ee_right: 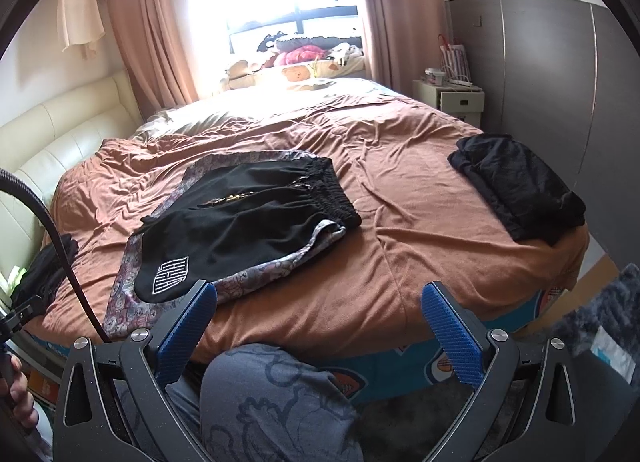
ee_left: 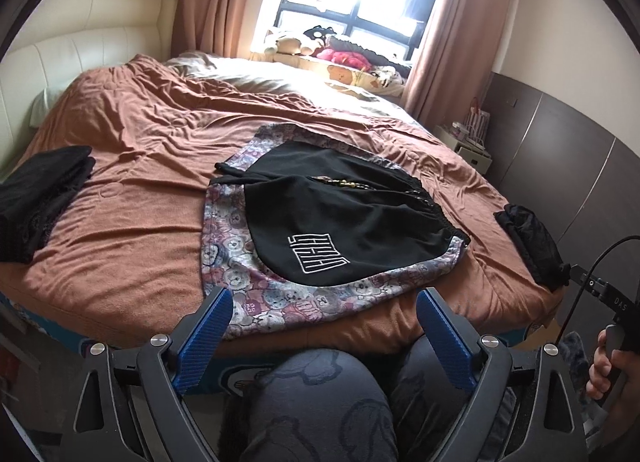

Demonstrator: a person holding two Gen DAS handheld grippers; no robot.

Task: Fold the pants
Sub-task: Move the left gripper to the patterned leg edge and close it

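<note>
Black shorts [ee_left: 344, 214] with a white square logo lie spread on top of bear-print pants [ee_left: 248, 302] on the brown bedspread [ee_left: 136, 222]. The right wrist view shows the same black shorts [ee_right: 248, 218] and bear-print pants [ee_right: 128, 298] at centre left. My left gripper [ee_left: 324, 302] hovers open just short of the printed pants' near hem, nothing between its blue pads [ee_left: 204, 342]. My right gripper [ee_right: 318, 298] is open too, held over the bed's near edge to the right of the pile, its left fingertip close to the logo corner.
Dark folded clothes [ee_left: 44, 198] lie at the bed's left edge, another dark folded pile [ee_right: 524, 190] at its right edge. The person's patterned knee [ee_left: 320, 406] is under both grippers. A cream headboard [ee_left: 60, 74], nightstand [ee_right: 448, 96], wardrobe [ee_right: 540, 74] and window sill toys ring the bed.
</note>
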